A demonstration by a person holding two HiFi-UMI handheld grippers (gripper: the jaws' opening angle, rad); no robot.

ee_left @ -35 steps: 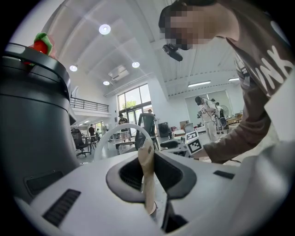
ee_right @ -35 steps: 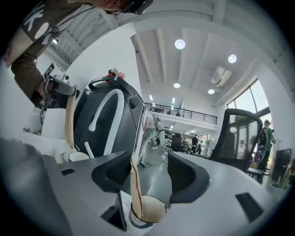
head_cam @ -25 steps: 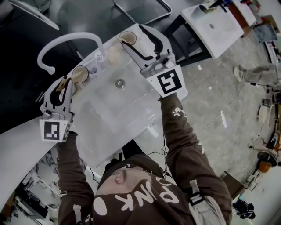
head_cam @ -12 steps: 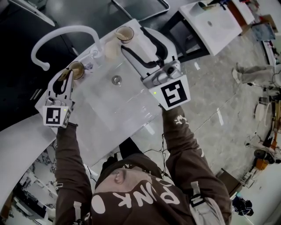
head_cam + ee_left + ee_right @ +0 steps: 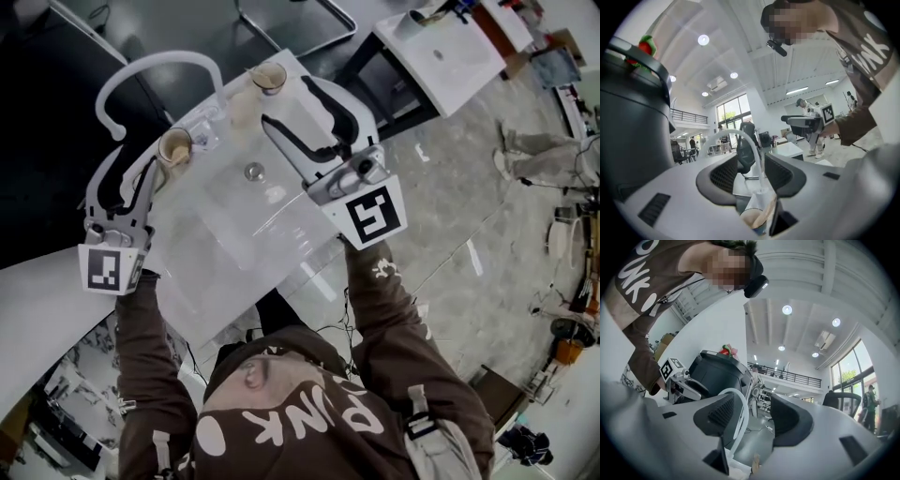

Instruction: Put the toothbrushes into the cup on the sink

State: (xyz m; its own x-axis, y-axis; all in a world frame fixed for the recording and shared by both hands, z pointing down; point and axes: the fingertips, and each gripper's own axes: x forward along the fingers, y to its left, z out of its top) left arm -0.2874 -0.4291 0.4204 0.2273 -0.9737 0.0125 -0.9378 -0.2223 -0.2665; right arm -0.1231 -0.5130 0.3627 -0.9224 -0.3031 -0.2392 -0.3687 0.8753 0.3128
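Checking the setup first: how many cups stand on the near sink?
2. The left cup stands left of the faucet; the right cup stands right of it, both at the back of the sink. None seems hidden.

left tool point(image 5: 752, 172): jaws opening, gap empty | cup point(image 5: 753, 221) below tips, toothbrush point(image 5: 770, 209) inside | faucet point(image 5: 740, 137) beyond

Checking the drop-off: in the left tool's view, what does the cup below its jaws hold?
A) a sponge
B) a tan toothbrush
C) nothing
B: a tan toothbrush leans in the cup; the left tool has its jaws opening, with nothing clamped between them.
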